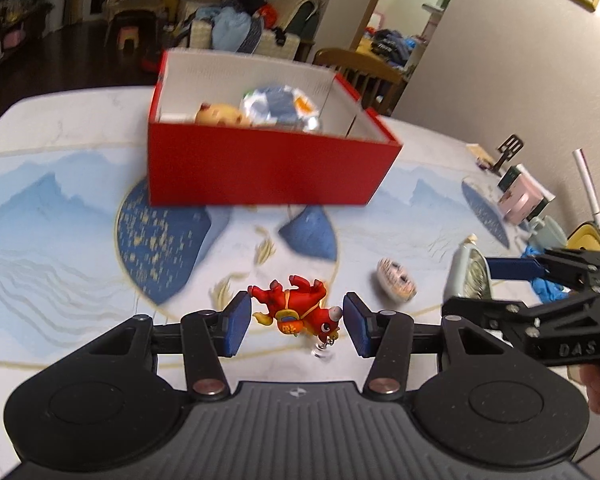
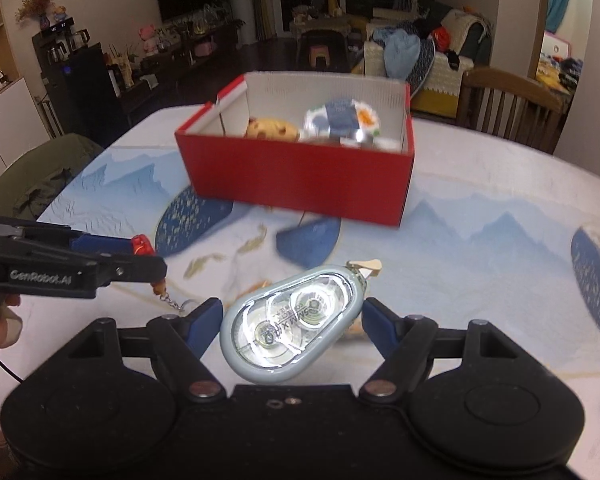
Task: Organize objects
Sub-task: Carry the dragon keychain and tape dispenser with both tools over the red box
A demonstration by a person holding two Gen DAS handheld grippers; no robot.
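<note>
Left wrist view: the left gripper (image 1: 296, 320) is holding a red toy keychain figure (image 1: 296, 310) crosswise, its jaws partly closed with the blue pads pressing on the figure's two ends. A short chain and ring are dangling beneath the figure, which appears to be hanging clear of the tabletop (image 1: 60, 240). Ahead, the red box (image 1: 268, 168) is standing open, with a round tan item (image 1: 220, 114) and a blue-and-white packet (image 1: 280, 108) already lying inside. A small patterned object (image 1: 396, 278) is lying on the tabletop to the right of the jaws, well short of the box.

Right wrist view: the right gripper (image 2: 292, 324) is carrying a grey correction-tape dispenser (image 2: 296, 320) flat between widely spread jaws; the left pad is meeting its rounded end, while contact on the other side is harder to make out. The box is lying straight ahead beyond the dispenser's tip.

Step in hand, as a judgement: both items are gripped and are being carried toward the box. The next move is calling for each gripper to travel forward over the near red wall, clear the rim, and release above an unoccupied part of the interior, the dangling chain being kept from snagging on the edge.
</note>
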